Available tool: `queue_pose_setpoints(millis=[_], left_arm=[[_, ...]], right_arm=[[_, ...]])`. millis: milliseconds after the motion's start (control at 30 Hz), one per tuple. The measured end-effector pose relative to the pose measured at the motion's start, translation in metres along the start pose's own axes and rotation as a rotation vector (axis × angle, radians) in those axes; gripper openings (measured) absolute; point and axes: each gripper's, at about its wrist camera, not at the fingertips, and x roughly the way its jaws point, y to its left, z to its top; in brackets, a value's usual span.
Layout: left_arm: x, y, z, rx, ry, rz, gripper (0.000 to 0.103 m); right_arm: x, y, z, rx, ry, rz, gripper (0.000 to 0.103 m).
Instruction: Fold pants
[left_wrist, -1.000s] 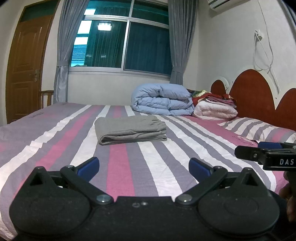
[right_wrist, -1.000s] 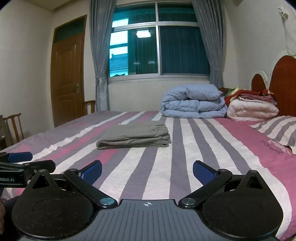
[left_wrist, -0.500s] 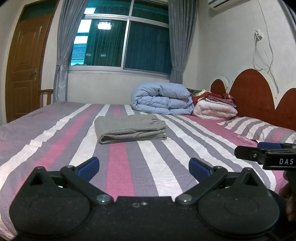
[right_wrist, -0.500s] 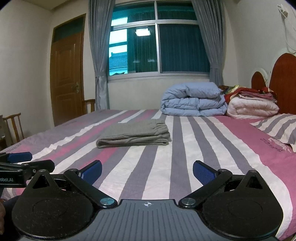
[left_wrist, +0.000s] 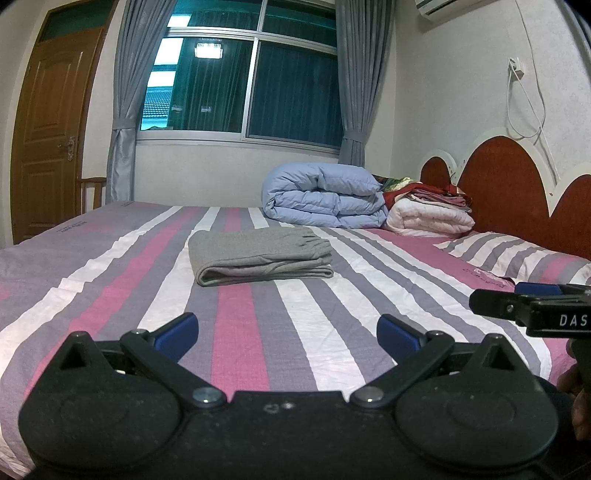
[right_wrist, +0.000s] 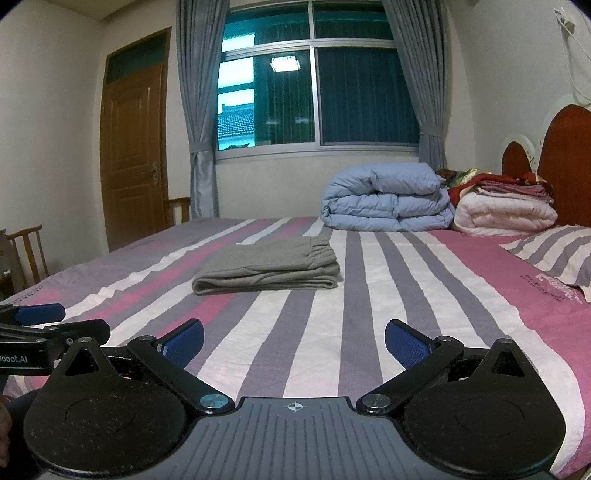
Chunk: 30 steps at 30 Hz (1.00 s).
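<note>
Since the earlier frame, nothing has shifted. Left gripper (left_wrist: 286, 330) and right gripper (right_wrist: 293, 338) stand apart, empty; keep clear of folded grey pants (left_wrist: 260, 254).

Striped bed (left_wrist: 258, 332): folded pants (left_wrist: 260, 254), duvet (left_wrist: 325, 195), pillow (left_wrist: 517, 254).

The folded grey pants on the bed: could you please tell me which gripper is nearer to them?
Neither clearly. The left gripper and right gripper are both open, level, short of the folded grey pants, touching nothing.
</note>
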Motion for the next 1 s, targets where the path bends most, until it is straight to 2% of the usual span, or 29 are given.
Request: queue_pose_setpoints(millis=[667,867,1000], left_arm=[[0.0010,0.0022,-0.0004,-0.004,-0.002,0.005,0.097],[-0.0048,0.0029,-0.0012,0.002,-0.051,-0.020,0.097],[-0.0026,0.0040,-0.0008,-0.002,-0.040,-0.011,0.097]], right_arm=[[0.0000,0.0008,-0.0001,0.000,0.002,0.000,0.103],[-0.0001,0.0001,-0.0006,-0.013,0.004,0.005,0.103],[-0.0014,0.0004,-0.0024,-0.027,-0.001,0.012,0.103]])
